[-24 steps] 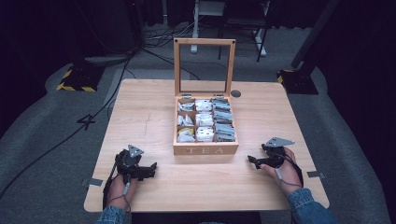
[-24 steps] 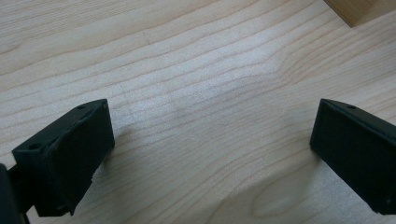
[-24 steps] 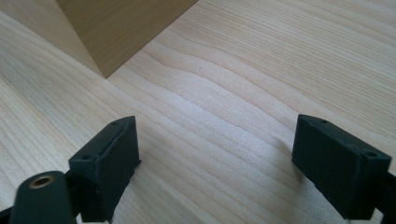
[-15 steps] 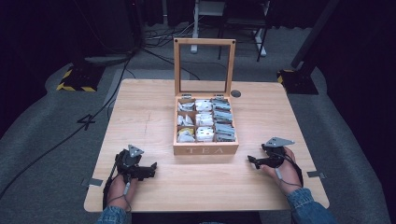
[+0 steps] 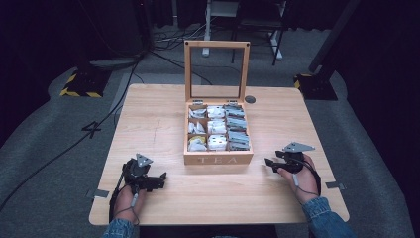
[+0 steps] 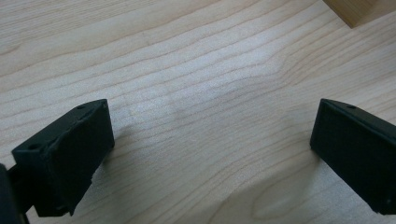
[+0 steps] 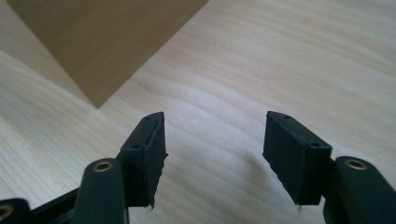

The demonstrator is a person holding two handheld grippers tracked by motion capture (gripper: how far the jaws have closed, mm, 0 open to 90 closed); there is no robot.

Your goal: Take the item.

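From the high view, there's a wooden tea box (image 5: pixel 218 158) sitting mid-table with its glass-pane lid (image 5: pixel 216 71) standing upright at the back. The compartments hold tea bags (image 5: pixel 217 128), white ones left and middle, greyish ones down the right column. The left gripper (image 5: pixel 159 179) rests on the table (image 5: pixel 148 114) near the front edge, off to the left of the box and apart from it. The right gripper (image 5: pixel 268 162) sits just right of the box's front corner, jaws aimed at it, close but not touching.

Left gripper view: both jaws spread wide over bare wood grain, nothing between them. A corner of the tea box (image 6: pixel 357 10) pokes in at the top right.

Right gripper view: jaws parted here too, empty gap, low over the tabletop. The tea box (image 7: pixel 102 42) side wall looms up top left, just ahead of the jaws.
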